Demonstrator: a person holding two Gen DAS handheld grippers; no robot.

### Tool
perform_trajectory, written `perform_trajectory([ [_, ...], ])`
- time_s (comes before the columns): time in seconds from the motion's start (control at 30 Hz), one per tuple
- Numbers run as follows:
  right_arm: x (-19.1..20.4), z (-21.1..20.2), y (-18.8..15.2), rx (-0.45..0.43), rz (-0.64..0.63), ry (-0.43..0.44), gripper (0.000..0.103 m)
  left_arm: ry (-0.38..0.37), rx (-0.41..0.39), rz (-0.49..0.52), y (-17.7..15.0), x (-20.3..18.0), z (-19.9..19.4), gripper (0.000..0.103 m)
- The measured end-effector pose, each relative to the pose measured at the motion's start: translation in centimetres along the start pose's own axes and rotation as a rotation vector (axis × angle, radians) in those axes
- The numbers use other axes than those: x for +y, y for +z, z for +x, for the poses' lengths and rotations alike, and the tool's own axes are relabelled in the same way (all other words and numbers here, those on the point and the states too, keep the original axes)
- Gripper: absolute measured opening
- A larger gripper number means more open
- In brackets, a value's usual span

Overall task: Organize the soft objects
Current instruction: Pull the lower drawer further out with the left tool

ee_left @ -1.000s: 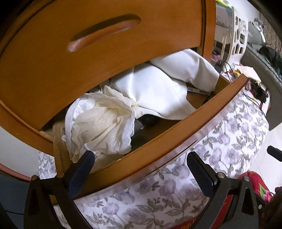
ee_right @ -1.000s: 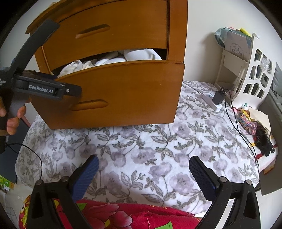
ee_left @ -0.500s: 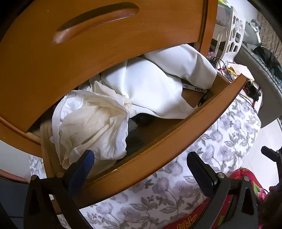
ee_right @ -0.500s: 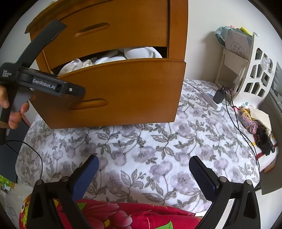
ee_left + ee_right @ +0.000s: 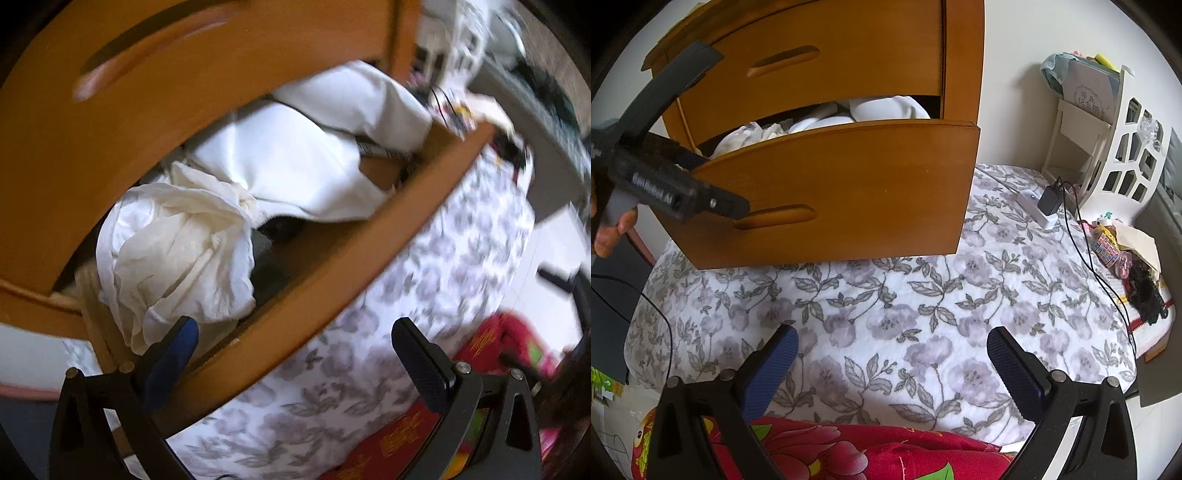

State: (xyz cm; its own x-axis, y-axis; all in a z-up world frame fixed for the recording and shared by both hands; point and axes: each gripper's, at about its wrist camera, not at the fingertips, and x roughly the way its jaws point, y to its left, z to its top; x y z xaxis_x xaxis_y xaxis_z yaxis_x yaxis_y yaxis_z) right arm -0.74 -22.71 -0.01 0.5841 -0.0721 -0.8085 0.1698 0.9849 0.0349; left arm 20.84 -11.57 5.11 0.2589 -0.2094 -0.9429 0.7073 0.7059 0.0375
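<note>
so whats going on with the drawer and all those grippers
A person holds a two-finger gripper in each hand in front of a wooden chest. The left gripper is open and empty, poised at the open lower drawer, right by the crumpled cream cloth that lies beside smoother white clothes. The right gripper is open too, hanging back over the floral bedspread. Nothing has been grasped yet.

Location: a home bedroom. Indicators: a bed (image 5: 886, 306) with a floral bedspread, a wooden chest of drawers (image 5: 849, 177) holding white clothes (image 5: 288, 166), and a phone charger (image 5: 1049, 201).
</note>
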Motion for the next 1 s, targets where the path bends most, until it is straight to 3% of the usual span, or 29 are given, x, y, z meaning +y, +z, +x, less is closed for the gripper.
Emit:
perform_trajectory([
  [0.07,0.0,0.1,0.0,0.0,0.001,0.0,0.103,-0.052,-0.041,-0.064,0.3,0.7,0.0,0.103],
  [0.17,0.1,0.2,-0.1,0.005,-0.005,-0.001,0.103,-0.07,-0.004,-0.106,1.1,0.8,1.4,0.103],
  [0.37,-0.2,0.4,0.0,0.012,0.009,0.007,0.103,-0.073,0.065,0.112,1.3,-2.7,2.0,0.103],
  [0.57,-0.4,0.5,0.0,0.016,0.014,0.016,0.103,-0.148,0.066,0.116,0.6,-3.3,1.4,0.103],
  [0.8,-0.3,0.7,0.1,0.025,0.019,0.018,0.103,-0.127,0.071,0.14,-0.2,-4.5,1.6,0.103],
  [1.0,-0.4,0.6,0.0,0.022,0.021,0.018,0.103,-0.174,0.068,0.154,-1.9,-5.3,1.0,0.103],
])
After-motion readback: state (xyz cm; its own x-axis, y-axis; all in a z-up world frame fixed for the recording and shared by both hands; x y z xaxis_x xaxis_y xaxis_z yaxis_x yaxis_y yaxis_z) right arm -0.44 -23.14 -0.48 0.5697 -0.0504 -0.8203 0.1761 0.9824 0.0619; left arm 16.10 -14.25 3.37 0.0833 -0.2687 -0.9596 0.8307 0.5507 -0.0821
